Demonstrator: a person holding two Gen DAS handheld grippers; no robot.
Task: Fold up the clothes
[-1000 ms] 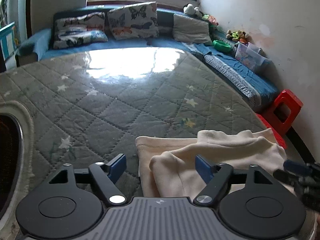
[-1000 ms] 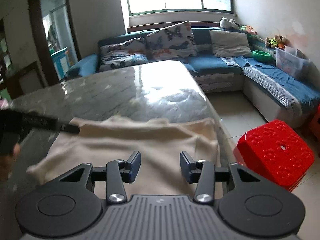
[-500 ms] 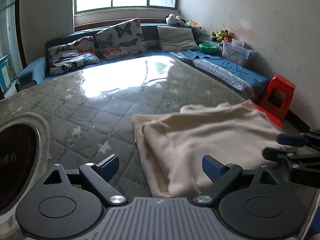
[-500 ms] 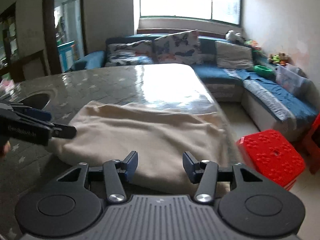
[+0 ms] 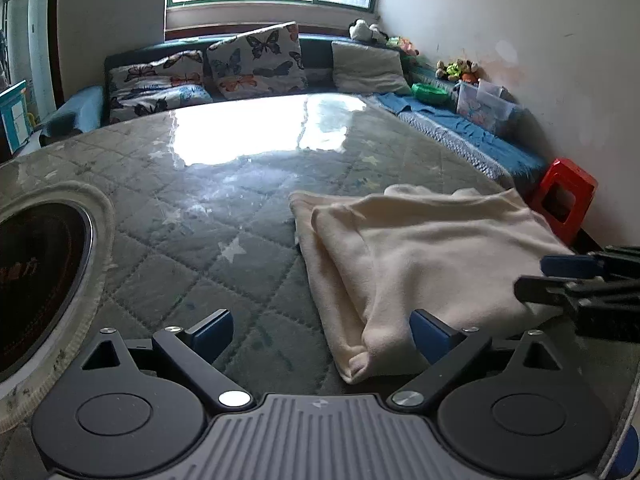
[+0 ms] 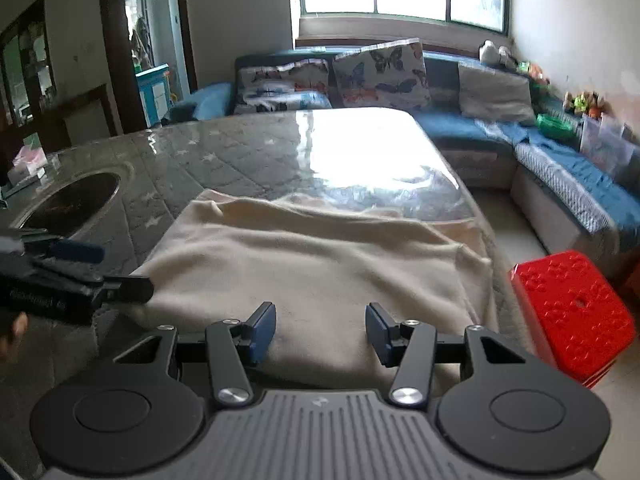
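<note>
A cream garment [image 5: 424,256] lies folded flat on the grey quilted table cover [image 5: 208,216], near the table's right edge; it also shows in the right wrist view [image 6: 320,264]. My left gripper [image 5: 322,330] is open and empty, just short of the garment's near left corner. My right gripper [image 6: 320,332] is open and empty, low over the garment's near edge. Each gripper shows at the edge of the other's view, the right one [image 5: 580,280] and the left one [image 6: 80,276].
A round dark inset [image 5: 36,280] sits in the table at the left. Red plastic stools [image 6: 572,312] stand on the floor right of the table. A blue sofa with butterfly cushions [image 5: 256,60] runs along the far wall and right side.
Both grippers have drawn back and risen from the garment, which now lies flat and still. The left gripper has opened wider.
</note>
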